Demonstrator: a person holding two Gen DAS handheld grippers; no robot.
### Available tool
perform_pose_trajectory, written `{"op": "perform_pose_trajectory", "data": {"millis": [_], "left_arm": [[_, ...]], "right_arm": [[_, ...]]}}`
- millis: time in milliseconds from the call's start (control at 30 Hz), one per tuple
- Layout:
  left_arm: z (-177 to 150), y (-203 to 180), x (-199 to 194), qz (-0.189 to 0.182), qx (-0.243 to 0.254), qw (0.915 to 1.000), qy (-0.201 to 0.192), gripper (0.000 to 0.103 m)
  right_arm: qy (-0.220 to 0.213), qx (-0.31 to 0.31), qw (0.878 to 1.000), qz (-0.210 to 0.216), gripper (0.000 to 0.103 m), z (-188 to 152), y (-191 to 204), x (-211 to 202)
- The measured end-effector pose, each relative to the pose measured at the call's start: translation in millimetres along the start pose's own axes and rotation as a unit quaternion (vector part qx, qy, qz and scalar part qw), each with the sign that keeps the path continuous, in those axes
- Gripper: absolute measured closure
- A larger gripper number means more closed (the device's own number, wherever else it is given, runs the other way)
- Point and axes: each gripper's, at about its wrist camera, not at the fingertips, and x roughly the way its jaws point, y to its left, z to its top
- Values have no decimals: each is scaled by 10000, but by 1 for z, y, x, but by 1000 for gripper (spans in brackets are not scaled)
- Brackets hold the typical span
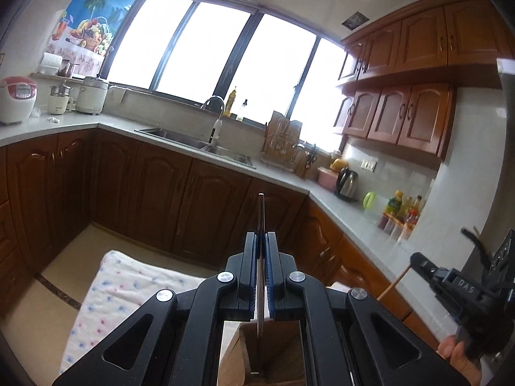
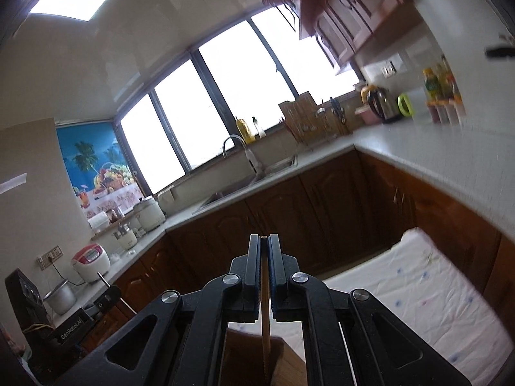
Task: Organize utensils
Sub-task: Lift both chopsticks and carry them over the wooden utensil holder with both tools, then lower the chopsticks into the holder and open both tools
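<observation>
A kitchen with brown wooden cabinets, a grey counter running around three walls and a broad bright window fills the background; below the grippers lies a table (image 1: 128, 283) under a white cloth with blue and red dots.

The left gripper (image 1: 261, 241) has its fingers closed on a thin metal utensil (image 1: 261, 215), seen edge-on, which pokes up past the fingertips and runs down between them toward a wooden box (image 1: 273, 347) standing on the cloth.

The right gripper (image 2: 264, 244) is clamped on a slim wooden stick (image 2: 264, 321), chopstick-like, whose tip just reaches the fingertips and whose lower part hangs over the same wooden box (image 2: 289, 363).

In the left wrist view the right gripper (image 1: 418, 262) shows at the right edge, with a hand (image 1: 457, 357) beneath it and the stick (image 1: 394, 281) slanting down from it.

On the counter beyond are a sink (image 1: 193, 141), a kettle (image 1: 347, 184) and a rice cooker (image 1: 16, 99).
</observation>
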Motion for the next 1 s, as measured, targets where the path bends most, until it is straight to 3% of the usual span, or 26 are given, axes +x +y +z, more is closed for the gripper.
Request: {"op": "perform_pose_trajectory", "data": {"millis": [200,400,700,733,833,867,900,933,967,1000], "left_arm": [[-19,7,30,40,28,9996,270,100],[-5,9,44,101,57,9992,383,98],[21,19,14,108,151,9982,568,96],[24,19,11,128,149,9981,591,93],[30,18,4,146,155,9983,537,73],[31,18,1,166,175,9984,514,61],[32,17,-3,163,189,9985,486,52],[32,17,-6,178,200,9986,467,46],[33,17,-10,198,195,9985,466,34],[33,18,-15,209,171,9986,455,27]], "right_arm": [[95,69,9999,-3,99,-17,-11,7],[191,-29,9998,-26,99,-11,-7,8],[380,-59,9993,-46,94,-9,-6,14],[390,-66,9992,-45,94,-9,-6,14],[491,-12,9988,-17,87,-8,-7,15],[537,42,9985,4,69,-8,-8,15],[555,109,9984,67,45,-8,-10,14],[520,160,9985,116,37,-9,-11,11],[477,176,9986,141,32,-9,-11,7],[472,185,9986,148,32,-8,-11,4]]}}
